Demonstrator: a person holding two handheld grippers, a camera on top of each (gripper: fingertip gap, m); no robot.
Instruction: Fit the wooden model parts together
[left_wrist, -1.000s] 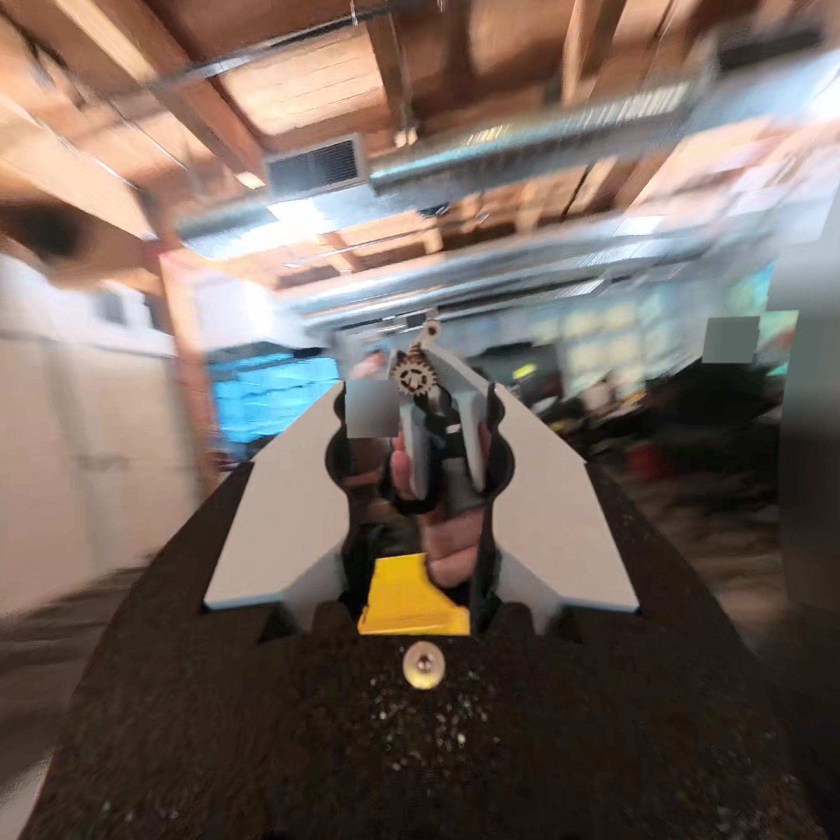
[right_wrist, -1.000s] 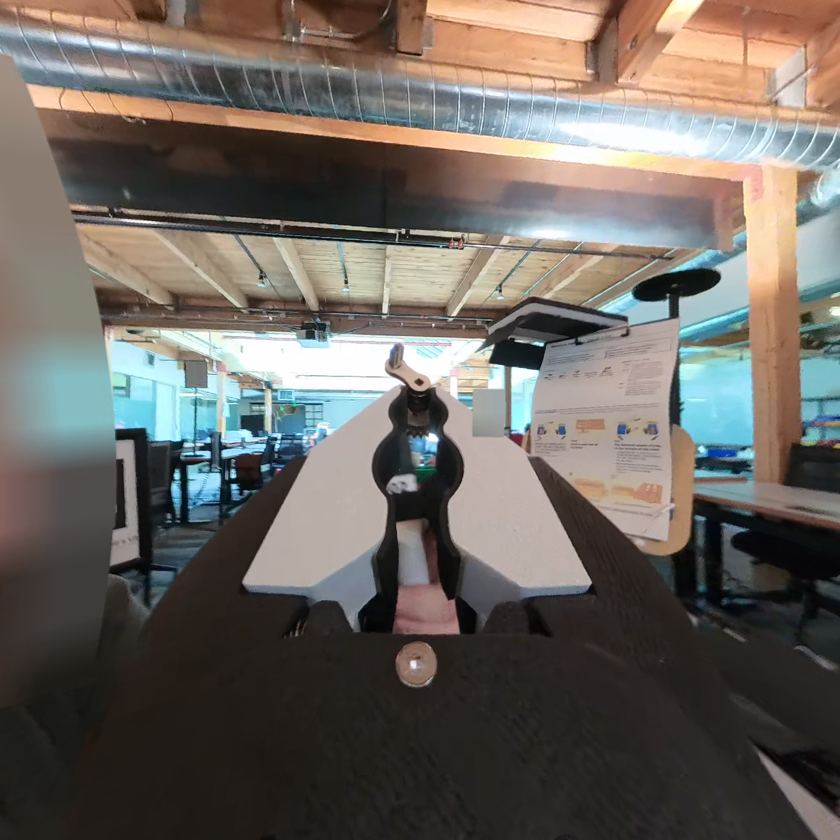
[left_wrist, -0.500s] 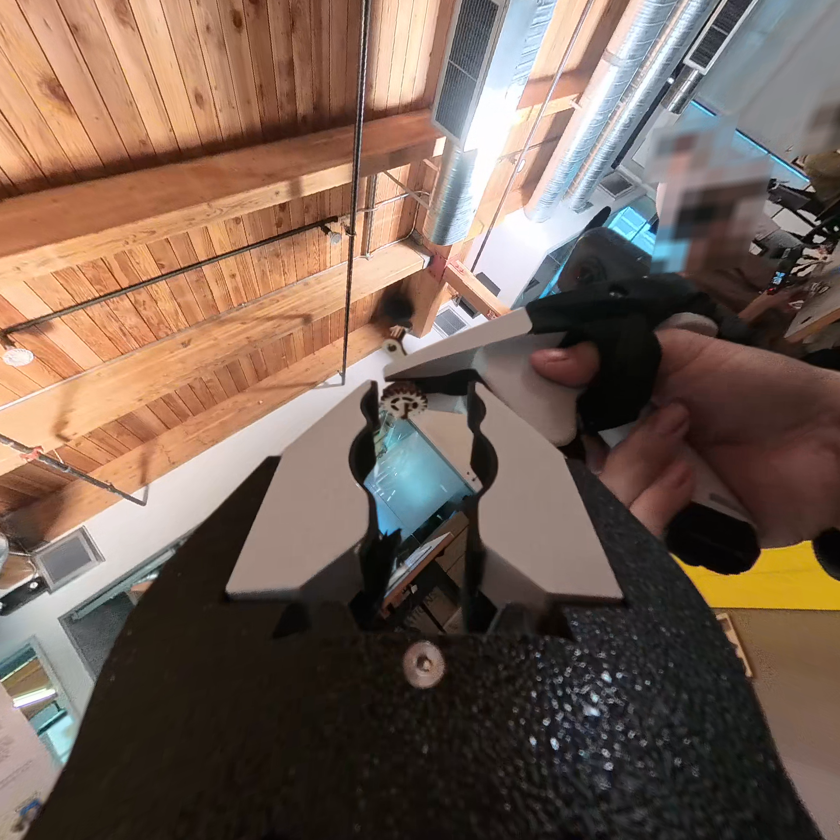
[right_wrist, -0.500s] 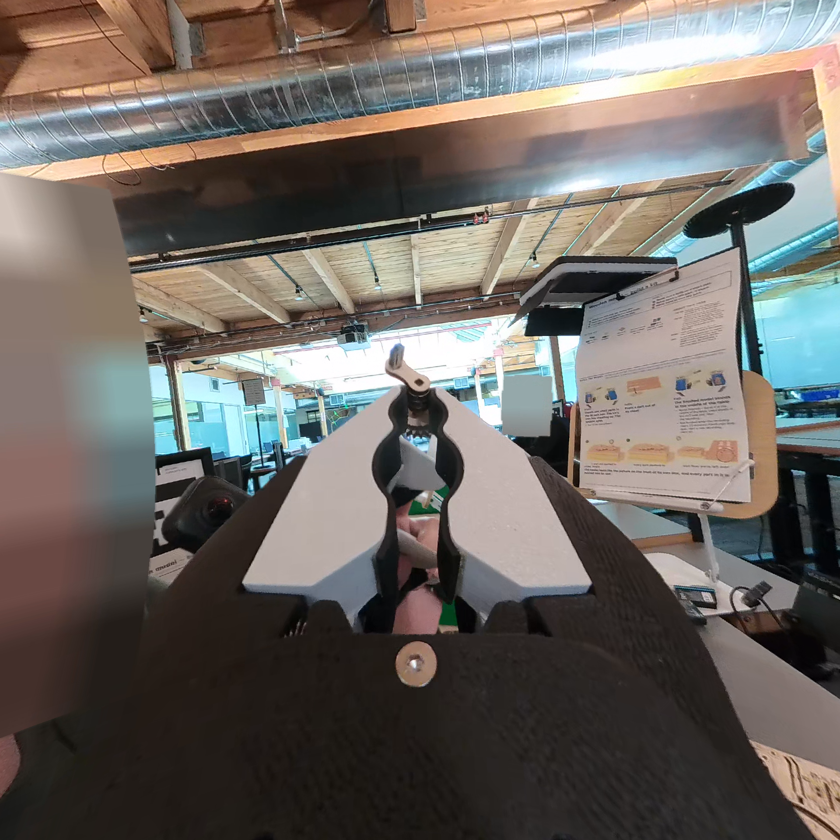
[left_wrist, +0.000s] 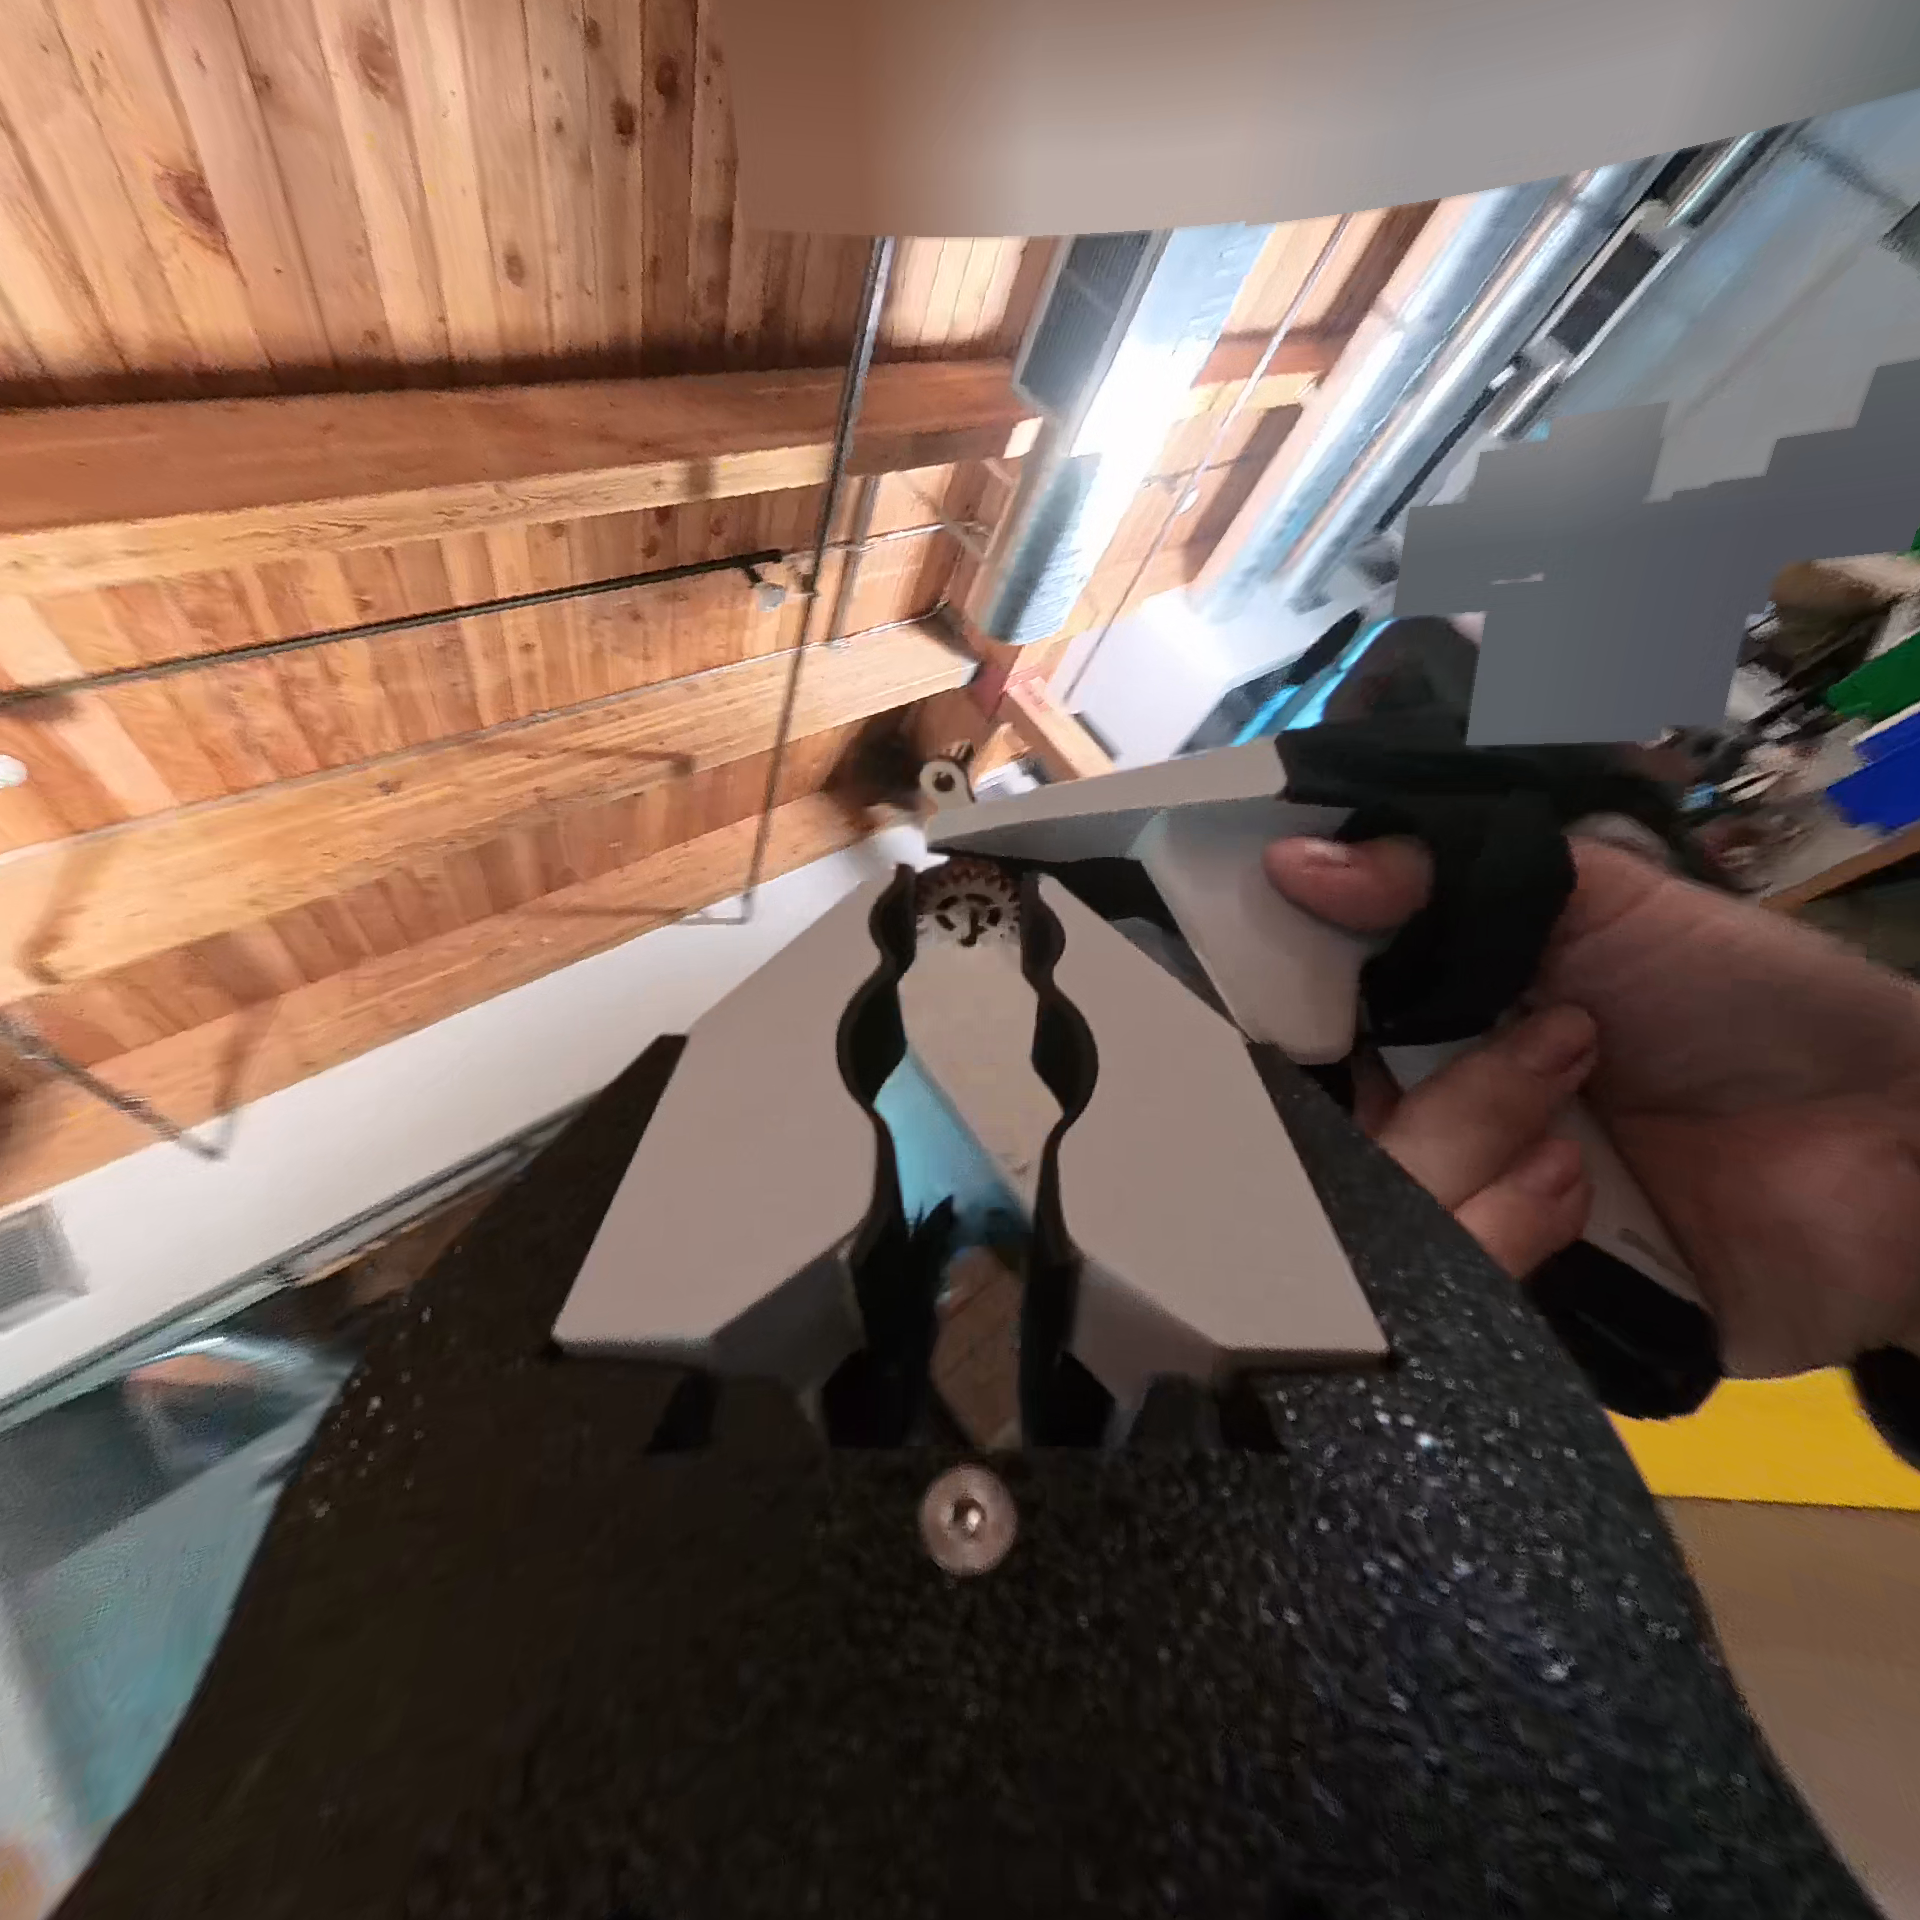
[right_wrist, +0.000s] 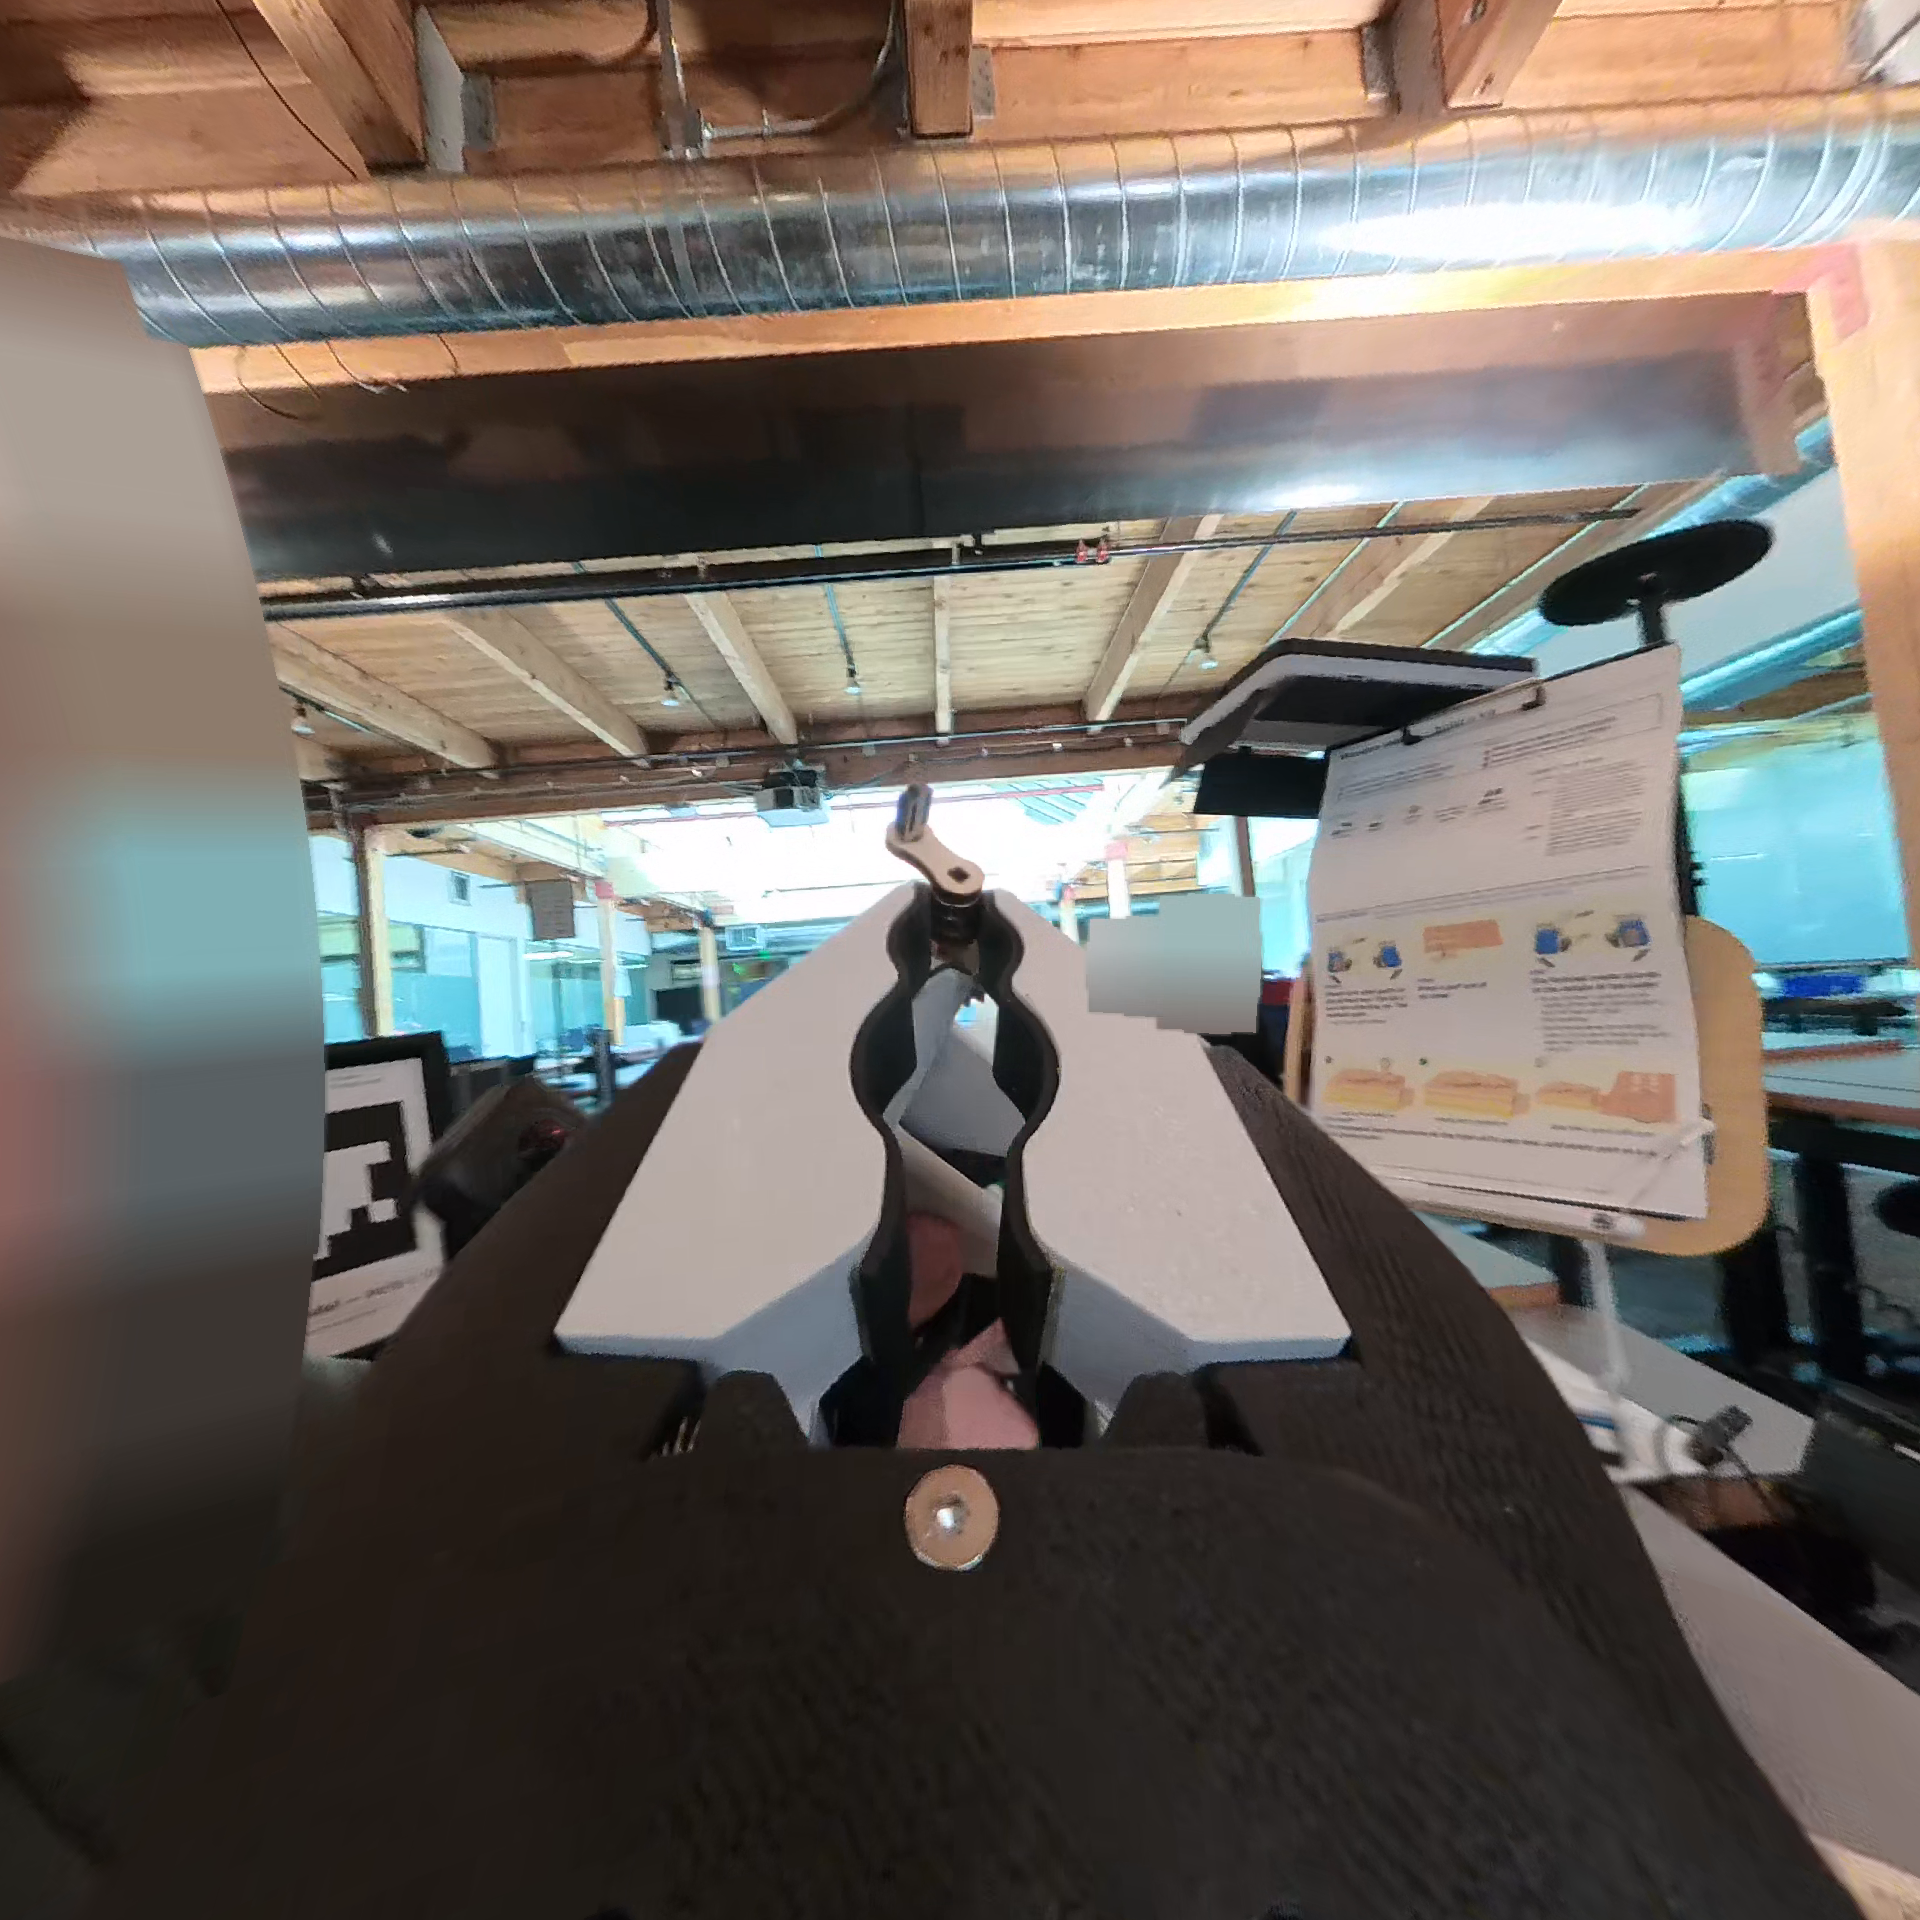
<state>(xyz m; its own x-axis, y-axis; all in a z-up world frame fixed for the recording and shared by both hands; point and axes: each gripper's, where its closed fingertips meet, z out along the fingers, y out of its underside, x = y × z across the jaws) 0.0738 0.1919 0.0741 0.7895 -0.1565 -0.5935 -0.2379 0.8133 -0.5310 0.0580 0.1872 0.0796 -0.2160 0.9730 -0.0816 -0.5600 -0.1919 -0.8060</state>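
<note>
In the left wrist view, my left gripper (left_wrist: 966, 902) points up towards the ceiling. Its pads sit on both sides of a small wooden gear (left_wrist: 964, 916). My right gripper (left_wrist: 935, 847) comes in edge-on from the right, held by a hand (left_wrist: 1714, 1091), and its tip meets the gear from above. A small tan crank arm (left_wrist: 943, 779) sticks out past that tip. In the right wrist view, my right gripper (right_wrist: 951, 916) is shut on the dark hub of the crank arm (right_wrist: 930, 857). A white finger of the left gripper (right_wrist: 940, 1049) shows through the gap behind.
A paper instruction sheet on a clipboard stand (right_wrist: 1496, 987) is at the right, above a pale table (right_wrist: 1714, 1507). A black-and-white marker board (right_wrist: 364, 1174) stands at the left. A yellow patch (left_wrist: 1766, 1455) lies low right. Wooden beams and a metal duct (right_wrist: 935, 239) run overhead. The grippers are tip to tip, or close to it.
The left view swung from the room up to the ceiling. My right gripper now enters it from the right. The left jaws narrowed until the pads reached the gear. The right grip is unchanged.
</note>
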